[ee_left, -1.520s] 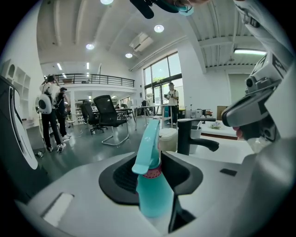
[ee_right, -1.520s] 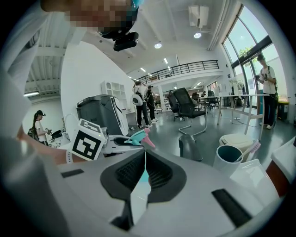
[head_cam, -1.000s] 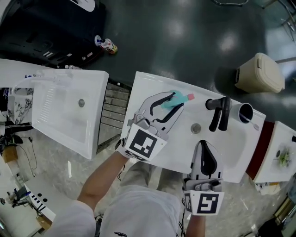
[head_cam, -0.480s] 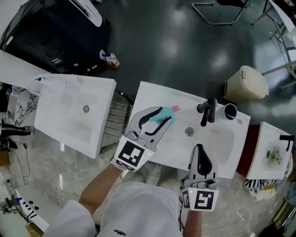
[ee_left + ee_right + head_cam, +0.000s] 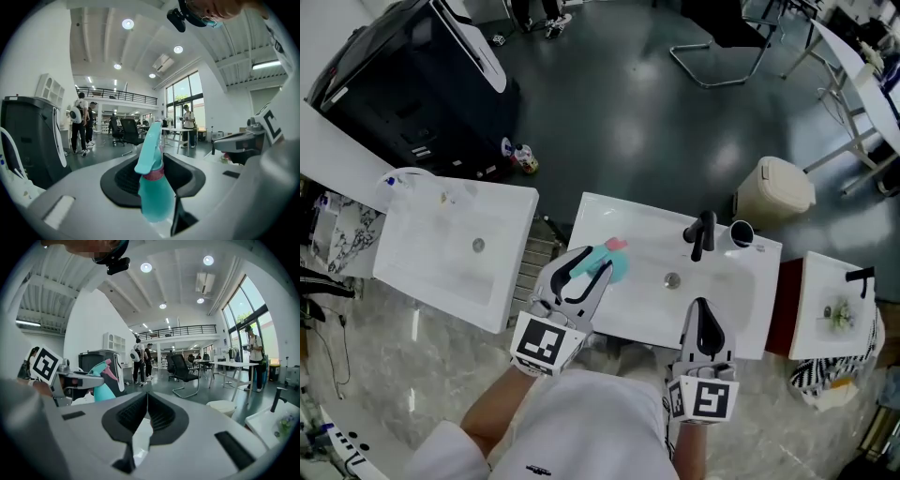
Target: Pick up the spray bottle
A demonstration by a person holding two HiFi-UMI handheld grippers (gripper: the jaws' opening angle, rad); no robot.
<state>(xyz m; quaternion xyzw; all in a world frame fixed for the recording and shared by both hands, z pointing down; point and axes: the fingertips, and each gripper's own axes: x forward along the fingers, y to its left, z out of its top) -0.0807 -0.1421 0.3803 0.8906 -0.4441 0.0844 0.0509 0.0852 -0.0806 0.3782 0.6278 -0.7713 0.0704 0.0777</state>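
Holding the spray bottle up is the step in hand, as we judge it. The left gripper has its jaws closed on the teal body, just below the pink collar. The bottle stands almost upright between them, with the nozzle on top. In the head view the bottle is over the left end of the sink. Its bottom is hidden behind the jaws, so we cannot see a gap under it. The left gripper view, however, looks out level across the room and shows nothing of the basin. From this we judge that the bottle hangs free of the sink and the pick-up is done or nearly done.

The right gripper has its jaws pressed together with nothing between them. It hovers over the front edge of the sink, to the right of the drain and well apart from the bottle. It takes no part in the grip.

For the next move we think little is needed. The left jaws must hold the same pressure, because the plastic body looks smooth and round and may slip or turn. The bottle should also be kept upright. If we carry it away, the path must avoid the faucet and the cup at the back edge, both to the right of the bottle.
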